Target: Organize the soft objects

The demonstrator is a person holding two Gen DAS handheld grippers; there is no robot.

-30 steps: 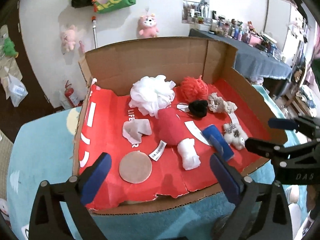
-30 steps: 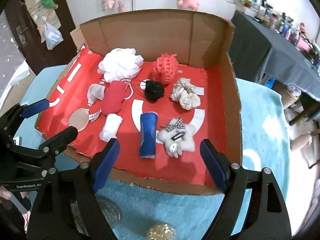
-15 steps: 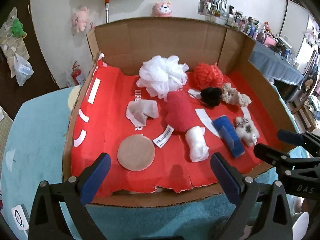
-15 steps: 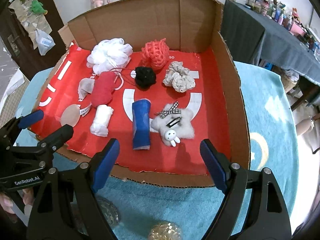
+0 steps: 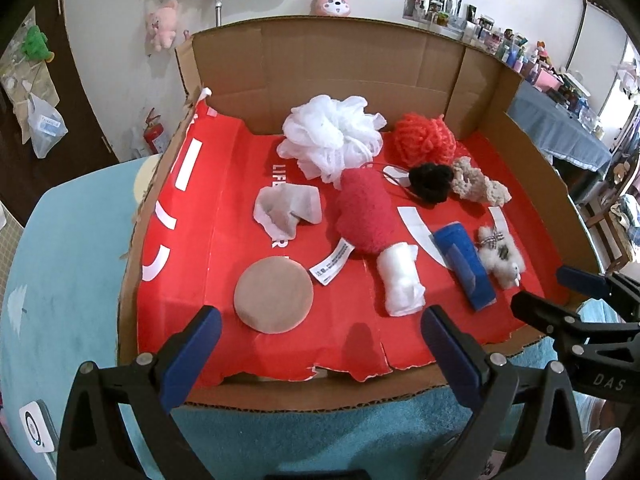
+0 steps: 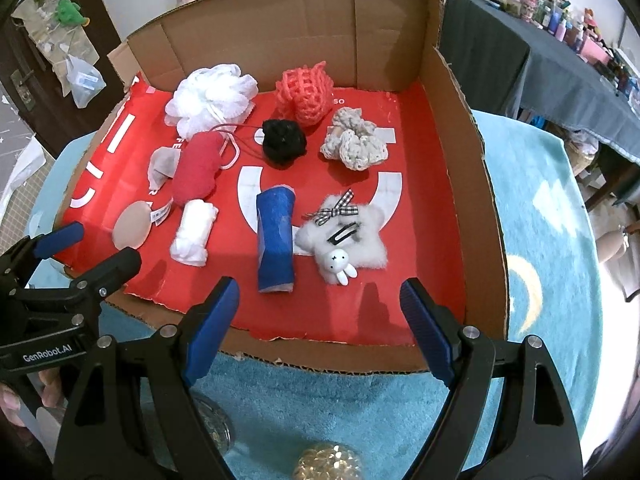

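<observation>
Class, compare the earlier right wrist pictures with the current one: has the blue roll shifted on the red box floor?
No. The blue roll still lies between the white roll and the fluffy bunny hair clip, below the black pompom; only the camera viewpoint changed.

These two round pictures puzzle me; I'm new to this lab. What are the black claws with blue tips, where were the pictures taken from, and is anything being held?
No robot arm here: a person holds a two-finger gripper in each hand, with a wide-angle camera on each looking along its fingers. One picture is from the left gripper, the other from the right gripper; each also shows the other at its edge. Both hover at the near edge of a cardboard box with a red floor, on a blue cloth. In the box lie soft things: a white pouf, a blue roll, a furry clip, a tan pad and more. Both grippers are open; nothing is held.
</observation>
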